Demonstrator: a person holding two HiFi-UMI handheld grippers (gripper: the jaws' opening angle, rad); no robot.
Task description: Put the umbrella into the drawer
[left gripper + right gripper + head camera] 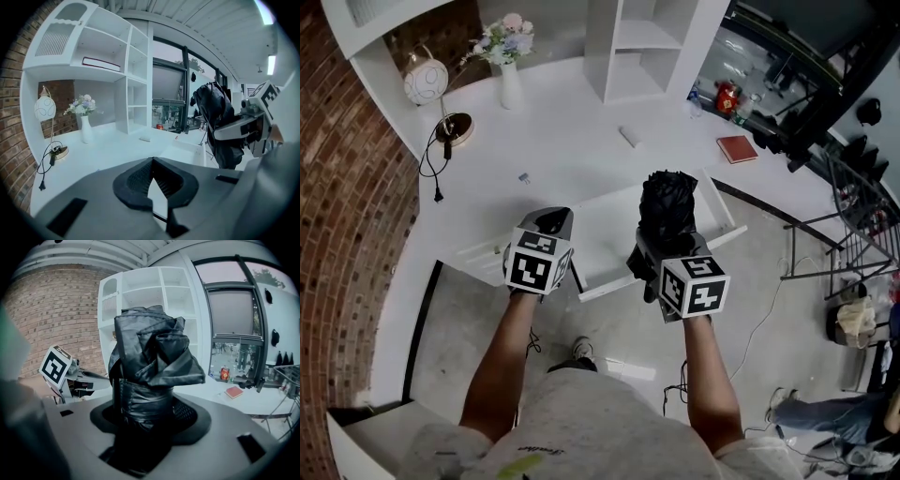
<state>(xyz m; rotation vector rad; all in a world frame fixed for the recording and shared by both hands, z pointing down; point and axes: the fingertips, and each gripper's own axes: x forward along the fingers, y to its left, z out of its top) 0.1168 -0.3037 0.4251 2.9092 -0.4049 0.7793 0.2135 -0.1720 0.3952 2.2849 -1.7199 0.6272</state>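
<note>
A folded black umbrella [667, 202] stands upright in my right gripper [664, 242], whose jaws are shut on its lower part. In the right gripper view the umbrella [150, 357] fills the middle, rising out of the right gripper [145, 404]. It hangs over the open white drawer [722, 211] pulled out of the white desk. My left gripper [551, 220] is at the drawer's left end, its jaws together and holding nothing. The left gripper view shows the left gripper [152, 161], the drawer [187, 150] beyond it and the umbrella [218, 122] at the right.
On the desk [572, 159] are a round lamp [427, 82] with a black cable, a vase of flowers [508, 56], a small white object [628, 137] and a red book [737, 148]. A white shelf unit [647, 47] stands behind. A brick wall runs along the left and a metal rack [853, 234] stands at the right.
</note>
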